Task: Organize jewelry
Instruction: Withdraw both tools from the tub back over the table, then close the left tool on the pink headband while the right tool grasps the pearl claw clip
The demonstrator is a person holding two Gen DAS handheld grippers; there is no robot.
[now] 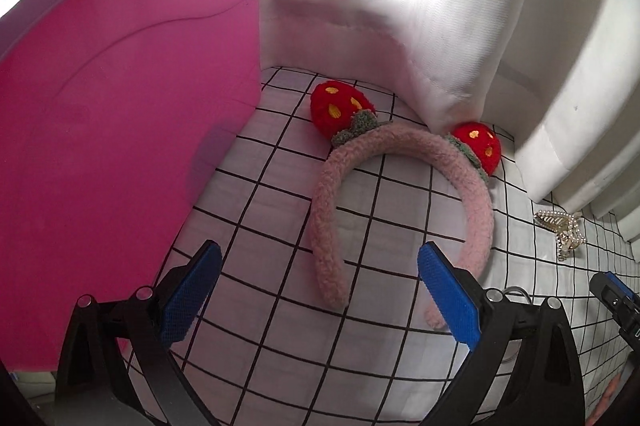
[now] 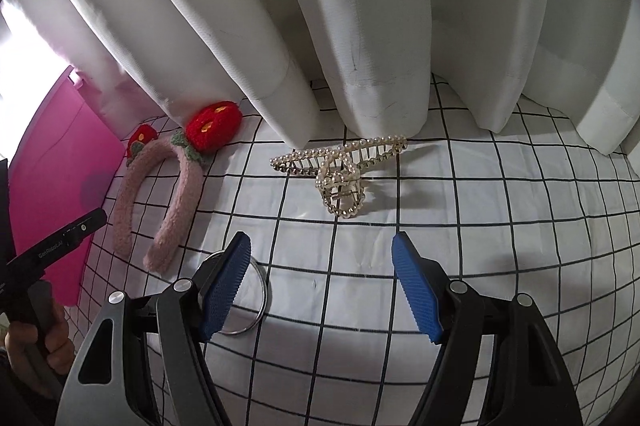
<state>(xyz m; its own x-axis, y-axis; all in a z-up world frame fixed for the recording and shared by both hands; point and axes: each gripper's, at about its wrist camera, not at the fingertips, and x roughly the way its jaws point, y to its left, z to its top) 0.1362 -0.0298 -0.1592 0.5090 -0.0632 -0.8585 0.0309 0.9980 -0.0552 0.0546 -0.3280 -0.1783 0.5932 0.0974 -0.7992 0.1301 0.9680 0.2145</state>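
Note:
A fluffy pink headband (image 1: 400,162) (image 2: 176,194) with two red strawberries lies flat on the checked cloth, its open ends toward me. My left gripper (image 1: 320,266) is open just above it; one end of the band lies between the blue pads and the right pad covers the other end. A pearl claw clip (image 2: 344,166) (image 1: 560,230) rests near the curtain hem. My right gripper (image 2: 322,250) hovers open short of the clip, holding nothing. A thin silver bangle (image 2: 252,298) lies under the right gripper's left finger (image 2: 224,290).
A pink box (image 1: 120,146) (image 2: 52,186) stands at the left of the cloth. White curtain folds (image 2: 360,26) hang along the back, touching the far strawberry. A hand (image 2: 48,346) holds the left gripper's handle at the left edge of the right wrist view.

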